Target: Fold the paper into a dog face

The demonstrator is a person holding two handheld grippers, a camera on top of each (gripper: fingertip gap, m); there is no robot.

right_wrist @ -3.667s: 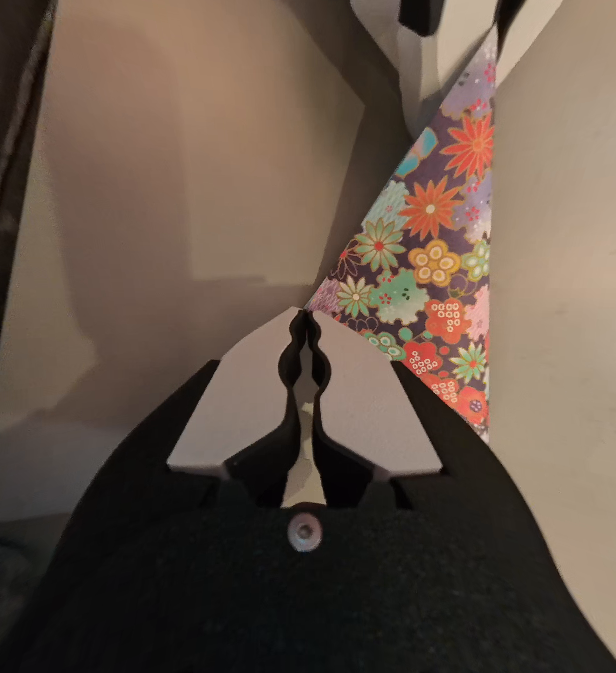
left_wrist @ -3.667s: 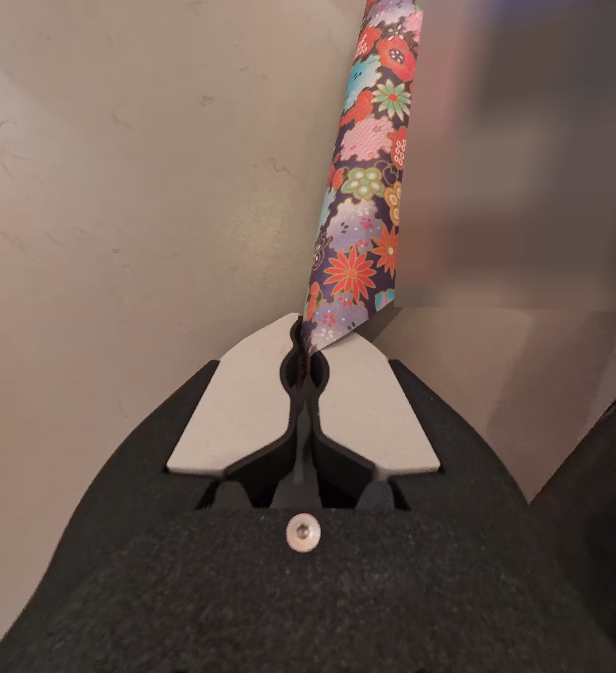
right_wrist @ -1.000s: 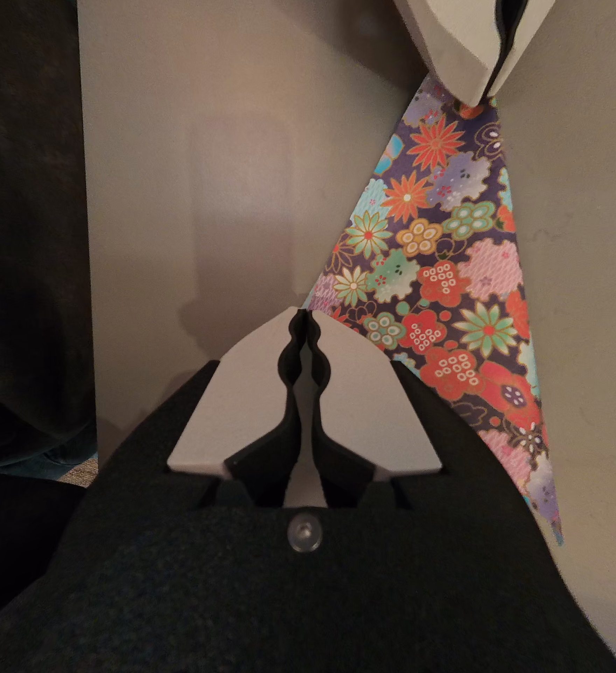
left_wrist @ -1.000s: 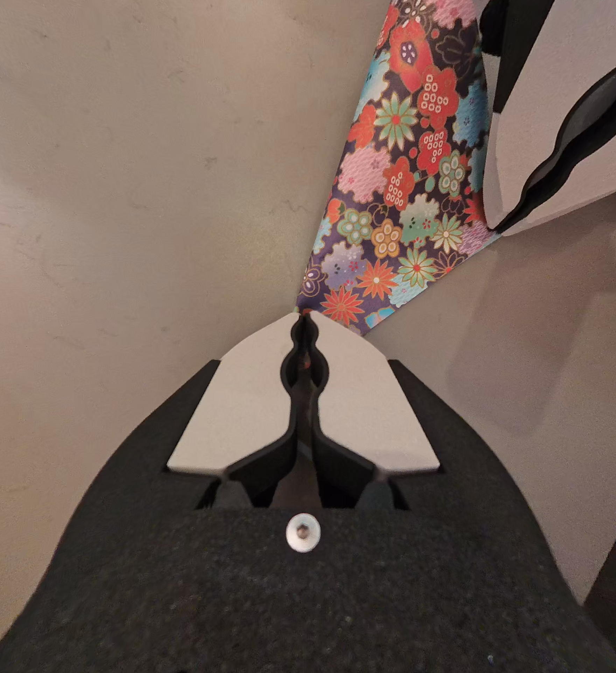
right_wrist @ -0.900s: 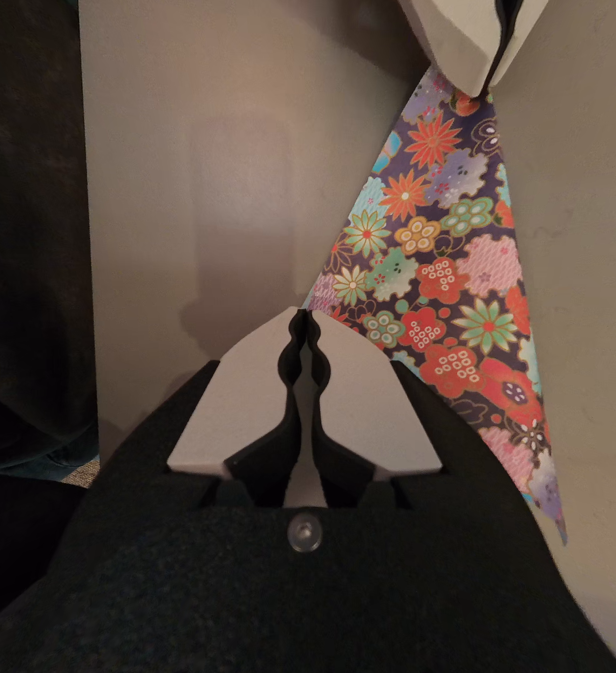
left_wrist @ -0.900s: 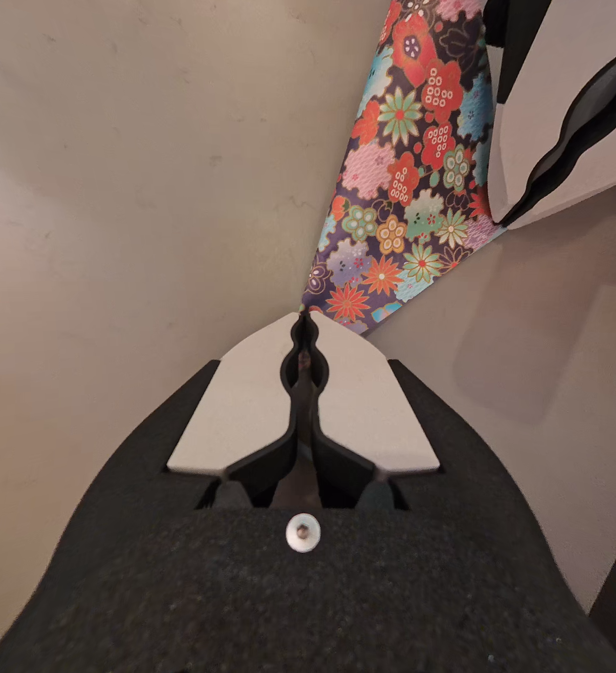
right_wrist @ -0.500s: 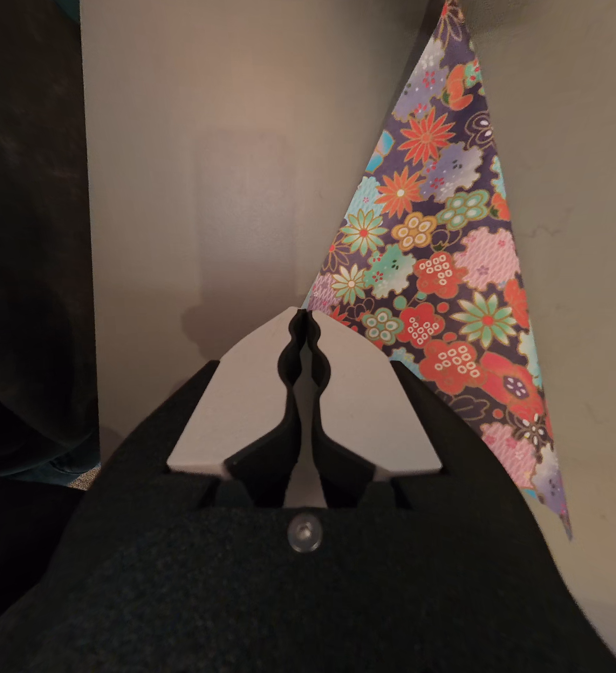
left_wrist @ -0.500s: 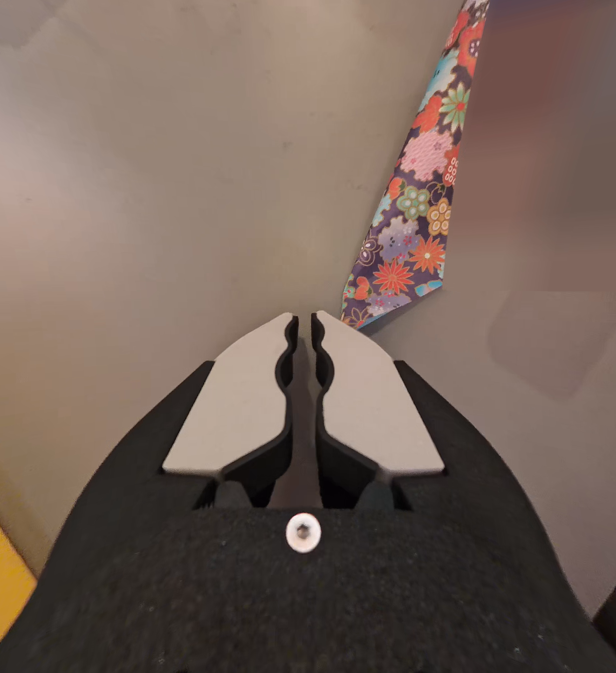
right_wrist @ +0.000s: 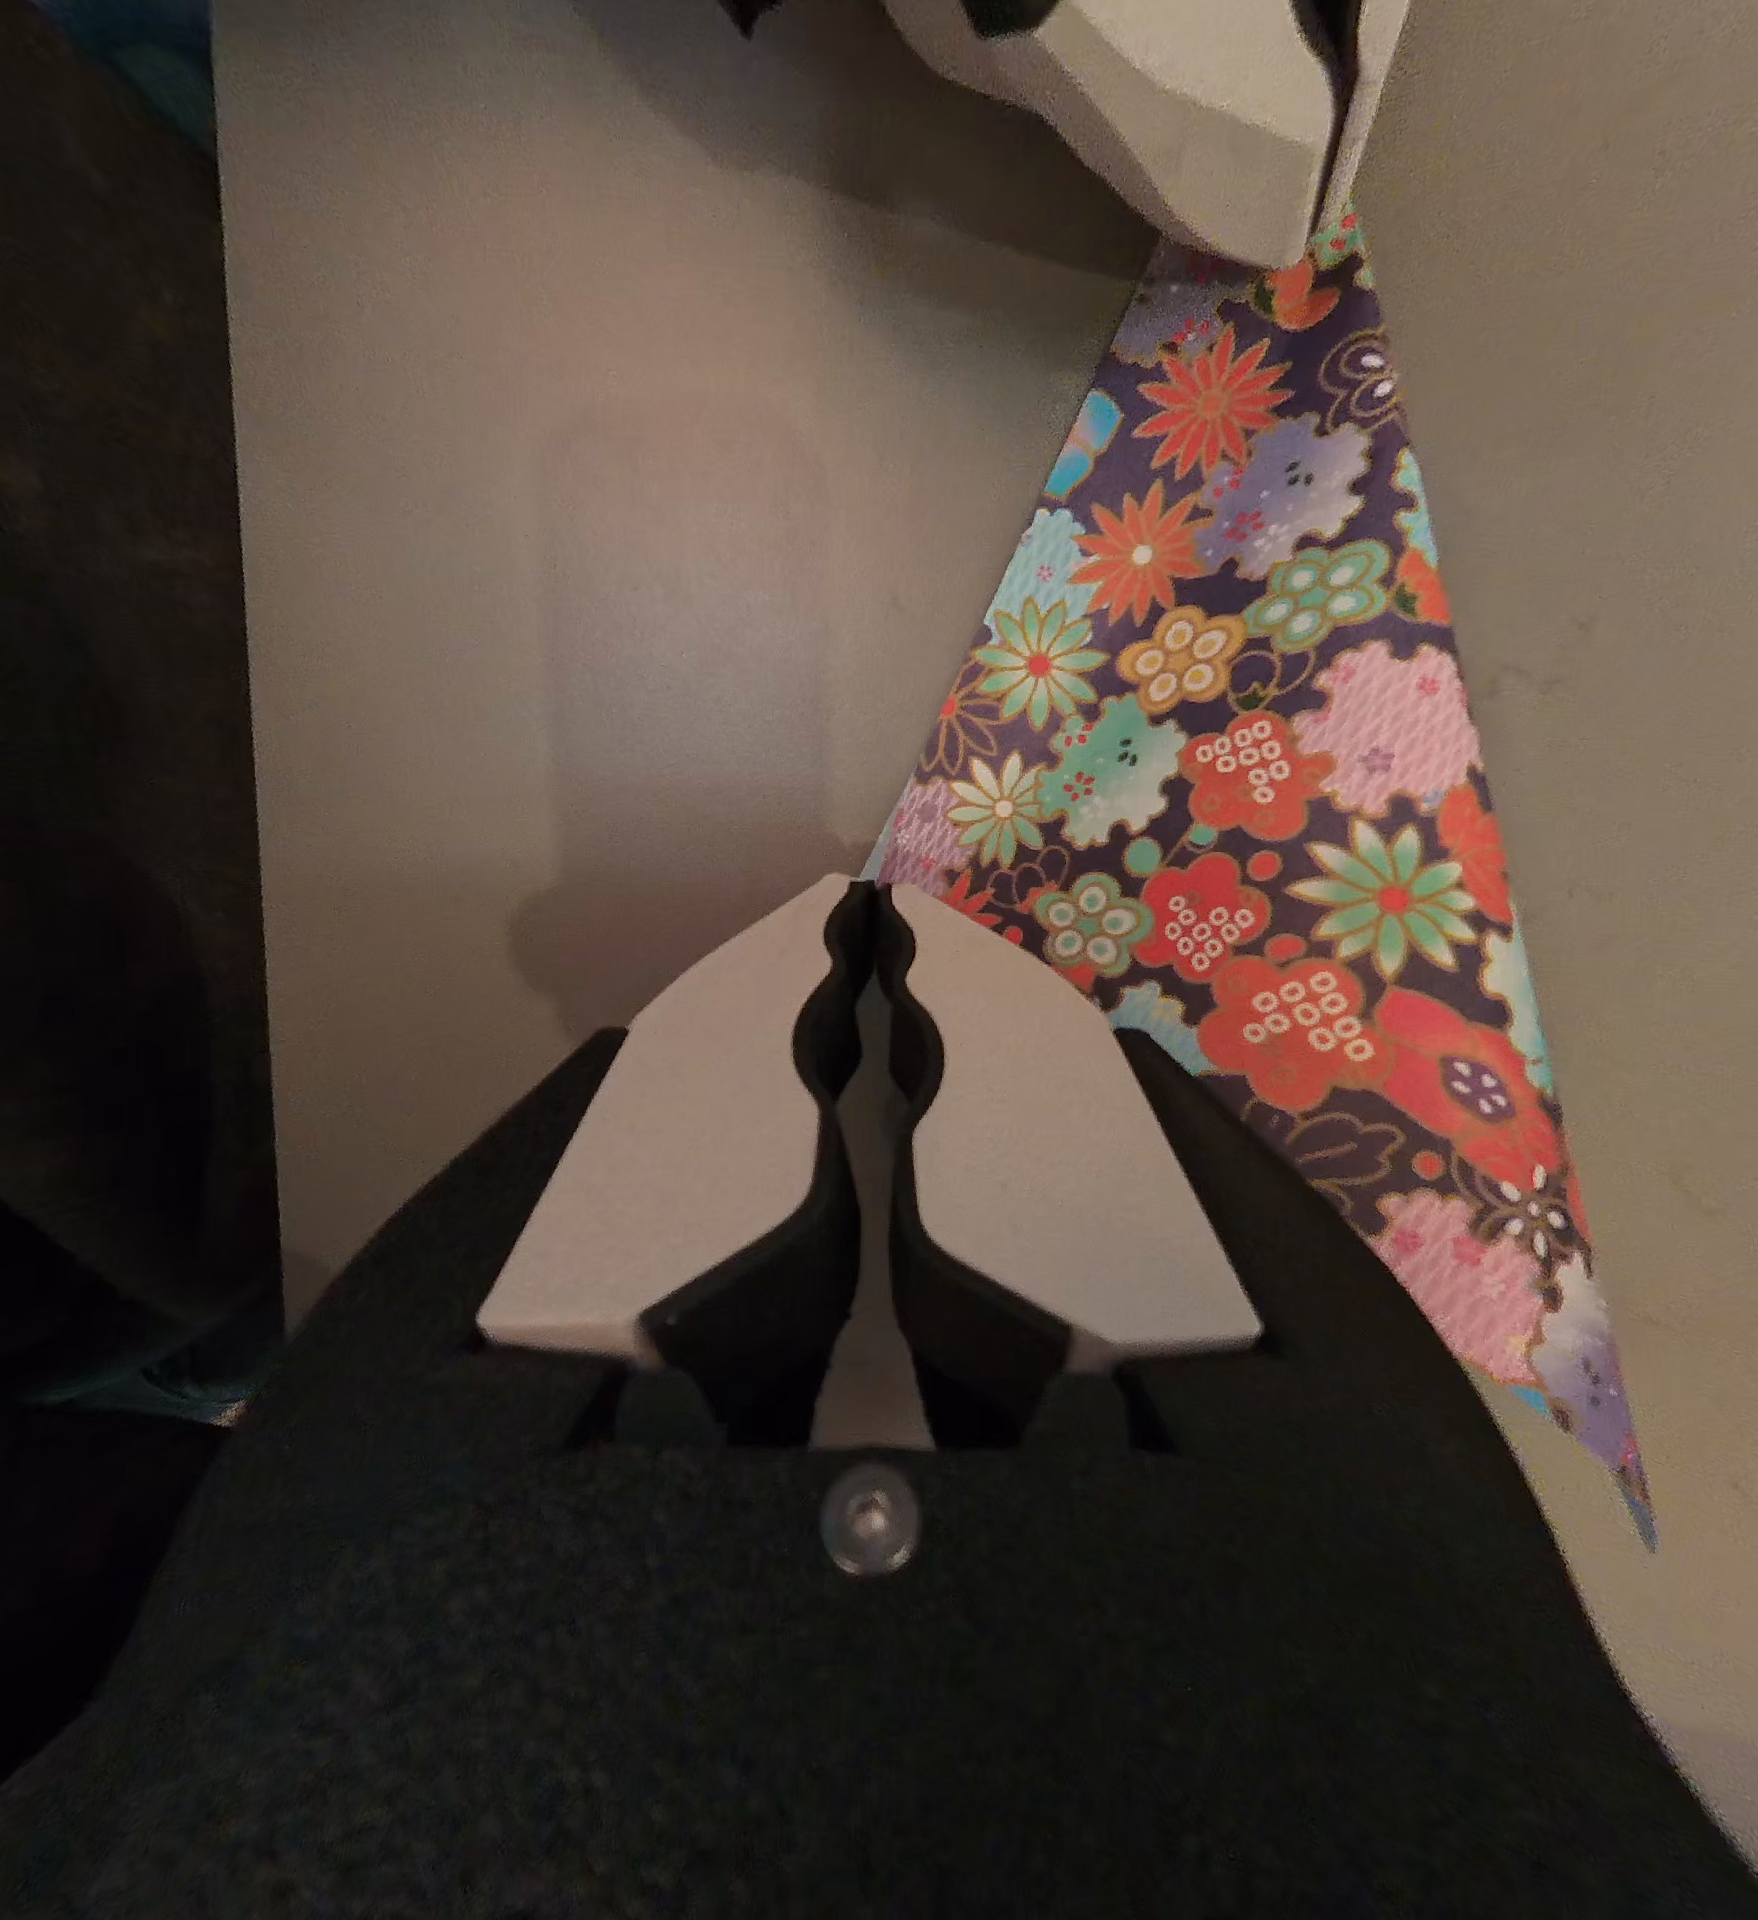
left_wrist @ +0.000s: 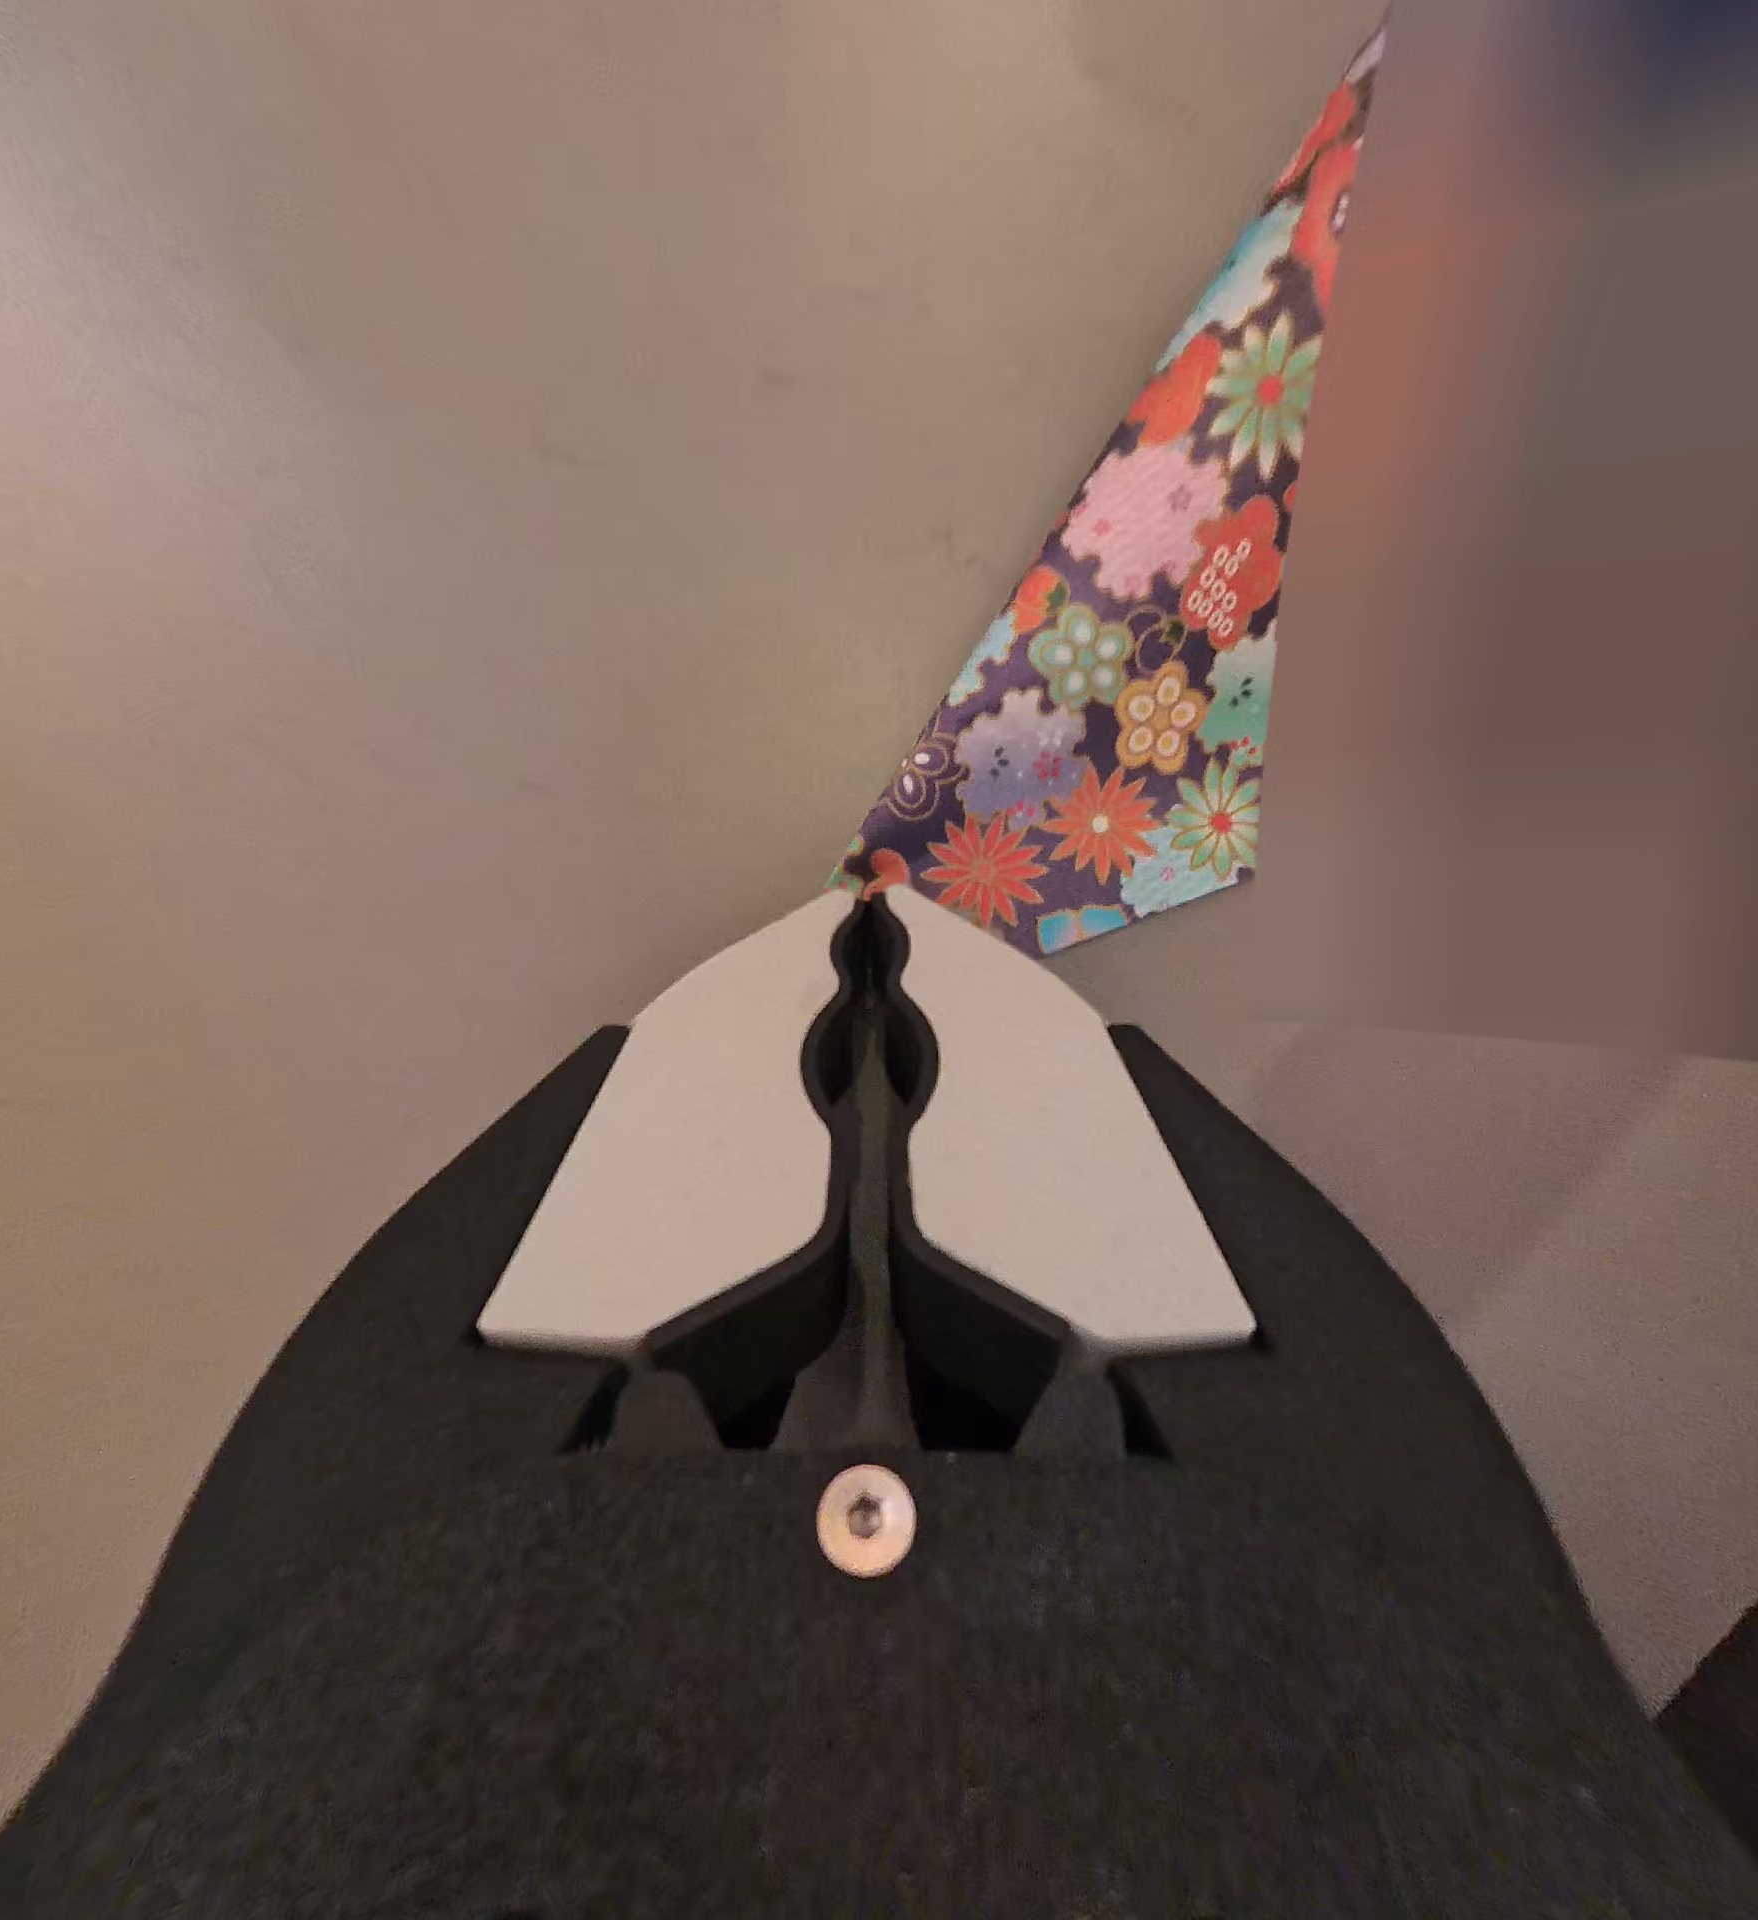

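You are pinching floral origami paper [right_wrist: 1270,831] | left gripper [left_wrist: 870,902] far corner, right gripper [right_wrist: 873,888] near corner, both closed | thin, floppy, tearable.

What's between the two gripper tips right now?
The floral paper spans the whole stretch: the right gripper pinches its near corner and the left gripper its far one, best seen in the right wrist view.

One floral paper [right_wrist: 1259,790], two hand-held grippers, left [left_wrist: 870,906], right [right_wrist: 870,888], one table [left_wrist: 335,623]

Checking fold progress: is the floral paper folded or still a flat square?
Folded: the paper shows as a triangle, pinched at two corners by the left gripper and right gripper.
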